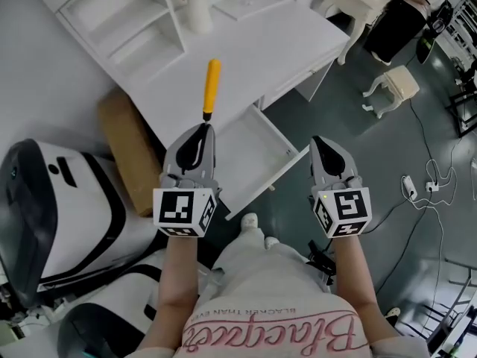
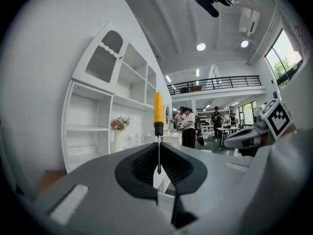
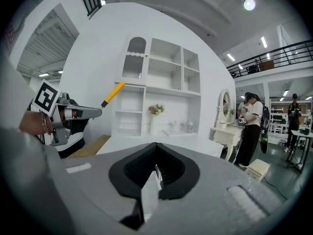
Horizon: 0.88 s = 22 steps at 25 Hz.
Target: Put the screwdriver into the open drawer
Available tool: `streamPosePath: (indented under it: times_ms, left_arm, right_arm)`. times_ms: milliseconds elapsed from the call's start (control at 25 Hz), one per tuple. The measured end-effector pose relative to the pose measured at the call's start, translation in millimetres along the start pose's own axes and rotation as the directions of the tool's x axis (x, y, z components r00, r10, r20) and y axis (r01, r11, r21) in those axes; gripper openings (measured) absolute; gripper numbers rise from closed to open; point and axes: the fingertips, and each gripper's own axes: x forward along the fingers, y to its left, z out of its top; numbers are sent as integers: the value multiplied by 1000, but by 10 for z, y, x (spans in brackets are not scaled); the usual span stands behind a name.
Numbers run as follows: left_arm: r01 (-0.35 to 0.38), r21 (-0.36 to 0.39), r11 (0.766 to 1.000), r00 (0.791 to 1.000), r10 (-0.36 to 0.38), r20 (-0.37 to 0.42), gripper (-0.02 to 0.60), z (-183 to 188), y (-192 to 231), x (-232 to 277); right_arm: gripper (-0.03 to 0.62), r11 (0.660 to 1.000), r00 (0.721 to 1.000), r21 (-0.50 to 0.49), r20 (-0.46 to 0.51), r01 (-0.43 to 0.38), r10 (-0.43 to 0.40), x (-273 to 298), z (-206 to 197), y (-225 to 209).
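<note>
A screwdriver [image 1: 212,86] with a yellow handle and thin metal shaft sticks out forward over the white desk [image 1: 261,51]. My left gripper [image 1: 201,130] is shut on the shaft's tip. In the left gripper view the screwdriver [image 2: 158,112] rises upright from between the closed pads of the left gripper [image 2: 158,151]. The open drawer [image 1: 261,151] juts out from the desk front, between my two grippers. My right gripper [image 1: 323,144] hovers to the drawer's right, shut with nothing in it. From the right gripper view the screwdriver [image 3: 113,93] and left gripper [image 3: 80,112] show at the left.
A cardboard box [image 1: 130,148] leans beside the desk at the left, with a white rounded machine [image 1: 59,215] nearer me. A shelf unit [image 1: 123,17] and a flower vase [image 1: 197,10] stand on the desk. A small stool [image 1: 395,84] and cables [image 1: 417,185] lie at the right. People [image 3: 252,126] stand far off.
</note>
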Motion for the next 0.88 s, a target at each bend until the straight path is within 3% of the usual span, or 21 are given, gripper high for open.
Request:
streamPosePath:
  times_ms: [400, 880]
  left_arm:
    - [12, -22, 1000, 998, -13, -62, 38, -345, 117, 129]
    - [33, -79, 996, 982, -47, -183, 38, -823, -81, 297]
  right_arm:
    - [2, 1000, 999, -13, -48, -1, 1, 250, -91, 45]
    - [2, 1000, 993, 14, -119, -14, 16, 305, -437, -91]
